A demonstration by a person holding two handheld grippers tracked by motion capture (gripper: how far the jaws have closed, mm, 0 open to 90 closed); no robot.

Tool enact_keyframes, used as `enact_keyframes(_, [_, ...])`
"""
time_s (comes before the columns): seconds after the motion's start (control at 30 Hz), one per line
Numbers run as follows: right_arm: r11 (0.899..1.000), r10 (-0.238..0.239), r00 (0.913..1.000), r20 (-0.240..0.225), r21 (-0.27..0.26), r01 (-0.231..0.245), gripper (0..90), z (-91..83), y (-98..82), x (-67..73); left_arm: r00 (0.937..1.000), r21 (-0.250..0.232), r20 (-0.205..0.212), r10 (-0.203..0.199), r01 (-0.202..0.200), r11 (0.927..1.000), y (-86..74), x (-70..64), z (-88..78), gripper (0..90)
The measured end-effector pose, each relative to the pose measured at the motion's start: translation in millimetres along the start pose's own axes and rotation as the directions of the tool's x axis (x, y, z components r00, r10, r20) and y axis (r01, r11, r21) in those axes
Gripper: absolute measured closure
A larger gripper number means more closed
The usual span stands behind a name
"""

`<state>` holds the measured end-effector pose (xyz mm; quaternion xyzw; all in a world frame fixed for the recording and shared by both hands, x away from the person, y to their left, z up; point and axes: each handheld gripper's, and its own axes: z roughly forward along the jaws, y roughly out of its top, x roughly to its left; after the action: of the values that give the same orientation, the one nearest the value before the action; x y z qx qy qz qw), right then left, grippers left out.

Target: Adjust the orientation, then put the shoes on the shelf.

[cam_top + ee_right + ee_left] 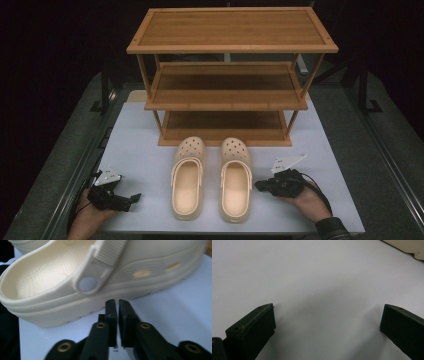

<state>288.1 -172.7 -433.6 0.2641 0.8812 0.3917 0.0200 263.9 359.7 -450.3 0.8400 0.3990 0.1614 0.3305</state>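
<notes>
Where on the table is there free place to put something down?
Free: the white table left of the left clog, and right of the right clog toward the rack. Crowded: the narrow gap between the clogs, and beside the right gripper.

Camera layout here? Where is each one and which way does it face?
High view: above the near edge, looking forward and down on table, rack, both clogs; both hands in view.
Left gripper view: rides the left gripper, facing bare tabletop.
Right gripper view: rides the right gripper, facing the right clog.
Shared: that clog.
</notes>
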Motion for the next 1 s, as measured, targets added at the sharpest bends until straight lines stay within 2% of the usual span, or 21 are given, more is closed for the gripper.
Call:
enact_keyframes(0.03, [1.0, 0.0, 1.0, 0.0, 0.0, 0.0, 83.5, 0.0, 0.0, 0.0, 1.0, 0.0, 0.0, 0.0, 0.0, 1.0, 0.0, 0.0, 0.0, 0.0])
enact_keyframes(0.07, [1.0, 0.024, 0.9995, 0.019, -0.014, -0.024, 77.4, -5.5, -2.8, -2.6, 1.0, 0.001, 0.001, 0.0, 0.0, 1.0, 0.1, 0.1, -0.1, 0.0])
enact_keyframes(0.2, [0.996, 0.076, 0.9946, 0.071, -0.047, -0.073, 59.0, -15.7, -6.3, -6.8, 1.0, 0.003, -0.001, -0.006, 0.006, 1.0, 0.9, 0.4, -0.3, 0.0])
enact_keyframes(0.27, [0.994, 0.096, 0.9914, 0.089, -0.063, -0.091, 51.3, -19.9, -6.8, -7.8, 0.9998, 0.001, 0.003, -0.021, 0.021, 0.9998, 1.5, 0.6, -0.7, 0.0])
enact_keyframes(0.3, [0.994, 0.096, 0.9914, 0.089, -0.063, -0.091, 51.3, -19.9, -6.8, -7.8, 0.9998, 0.001, 0.003, -0.021, 0.021, 0.9998, 1.5, 0.6, -0.7, 0.0])
enact_keyframes(0.33, [0.991, 0.115, 0.988, 0.103, -0.08, -0.107, 43.3, -23.5, -7.1, -8.1, 0.9995, -0.001, 0.004, -0.032, 0.032, 0.9995, 2.2, 0.8, -1.0, 0.0])
enact_keyframes(0.47, [0.987, 0.137, 0.9821, 0.13, -0.107, -0.123, 33.4, -29.3, -7.7, -8.2, 0.9994, -0.002, 0.008, -0.035, 0.035, 0.9994, 4.7, -1.2, -2.9, 0.0])
enact_keyframes(0.57, [0.983, 0.152, 0.9785, 0.14, -0.121, -0.135, 28.6, -33.0, -7.7, -7.3, 0.9992, -0.008, 0.013, -0.038, 0.039, 0.9992, 6.7, -2.6, -4.3, 0.0])
enact_keyframes(0.6, [0.982, 0.155, 0.9779, 0.14, -0.127, -0.137, 28.3, -33.9, -7.7, -6.6, 0.9986, -0.013, 0.021, -0.048, 0.048, 0.9988, 9.4, -4.4, -5.1, 0.0])
enact_keyframes(0.73, [0.98, 0.157, 0.9774, 0.142, -0.148, -0.136, 27.8, -37.3, -6.4, -2.5, 0.9987, -0.019, 0.029, -0.041, 0.042, 0.9989, 15.6, -8.0, -6.5, 0.0])
enact_keyframes(0.87, [0.976, 0.159, 0.9776, 0.138, -0.168, -0.135, 27.5, -39.8, -3.7, -0.2, 0.9977, -0.053, 0.055, -0.04, 0.043, 0.9977, 28.4, -15.6, -9.1, 0.0])
enact_keyframes(1.0, [0.972, 0.162, 0.978, 0.132, -0.19, -0.135, 26.0, -42.4, 0.6, 3.2, 0.9959, -0.093, 0.089, -0.013, 0.021, 0.9954, 47.4, -27.4, -9.0, 0.0])
